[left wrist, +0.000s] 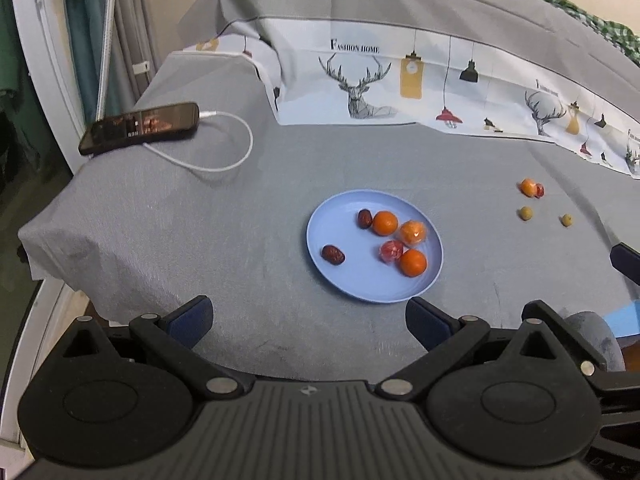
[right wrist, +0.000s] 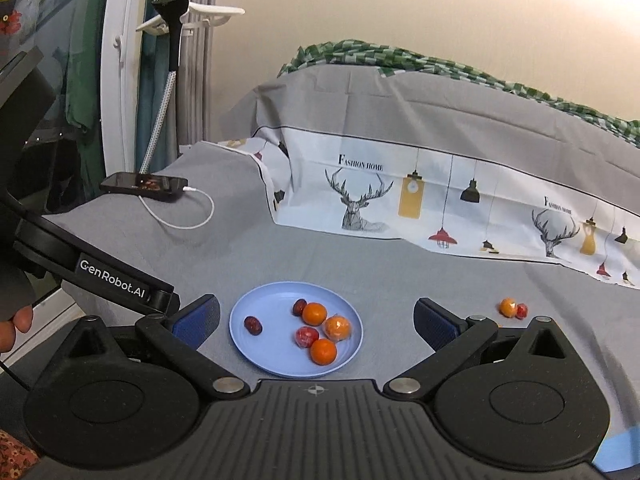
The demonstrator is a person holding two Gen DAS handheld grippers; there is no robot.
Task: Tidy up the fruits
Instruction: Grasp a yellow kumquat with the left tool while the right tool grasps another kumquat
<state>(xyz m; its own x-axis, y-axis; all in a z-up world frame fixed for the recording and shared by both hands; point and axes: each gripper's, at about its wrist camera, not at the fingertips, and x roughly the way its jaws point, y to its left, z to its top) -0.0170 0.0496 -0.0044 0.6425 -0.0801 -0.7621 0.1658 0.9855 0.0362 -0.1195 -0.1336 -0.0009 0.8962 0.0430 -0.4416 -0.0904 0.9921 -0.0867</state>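
Currently both the left gripper [left wrist: 308, 320] and right gripper [right wrist: 316, 322] are held wide open, empty. Loose fruits [left wrist: 530, 188], small, round and roll-prone, lie ahead-right; they should be pinched gently across the middle.

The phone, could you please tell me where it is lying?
The phone lies at the far left corner of the grey bed sheet, plugged into a white cable, left of the blue plate.

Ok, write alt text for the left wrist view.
A blue plate on a grey bedsheet holds two oranges, two wrapped fruits and two red dates, beyond the open left gripper. Four small fruits lie farther right; a charging phone sits far left.
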